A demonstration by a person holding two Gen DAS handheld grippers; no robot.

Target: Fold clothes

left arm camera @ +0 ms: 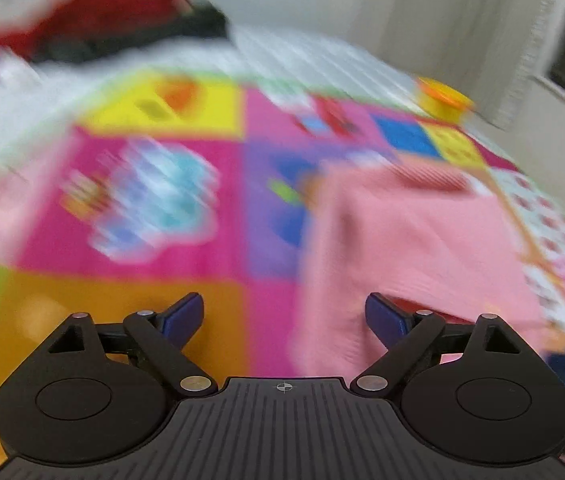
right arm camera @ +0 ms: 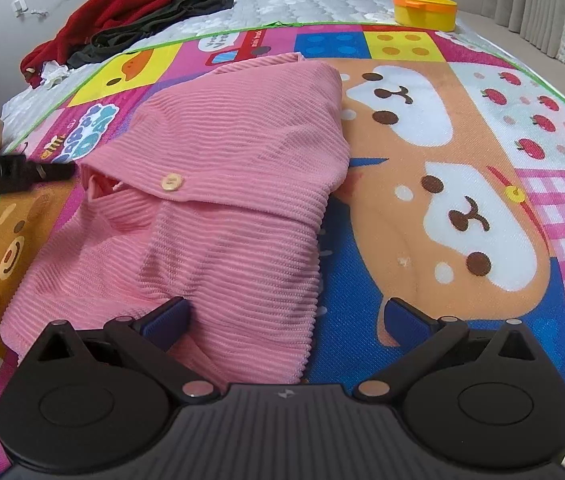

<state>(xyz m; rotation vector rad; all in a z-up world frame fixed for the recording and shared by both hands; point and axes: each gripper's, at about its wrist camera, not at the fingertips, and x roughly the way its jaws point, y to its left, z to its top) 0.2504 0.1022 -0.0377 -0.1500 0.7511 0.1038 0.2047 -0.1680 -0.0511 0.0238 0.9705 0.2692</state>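
Note:
A pink ribbed garment with a pale button lies partly folded on a colourful play mat on a bed. My right gripper is open and empty, hovering over the garment's near edge. In the blurred left wrist view the garment lies to the right, and my left gripper is open and empty above the mat, at the garment's left edge. The left gripper's black body also shows at the left edge of the right wrist view.
A heap of red and dark clothes lies at the bed's far left. A yellow tub with an orange lid stands at the far edge of the mat. Curtains hang at the right. A wall stands behind the bed.

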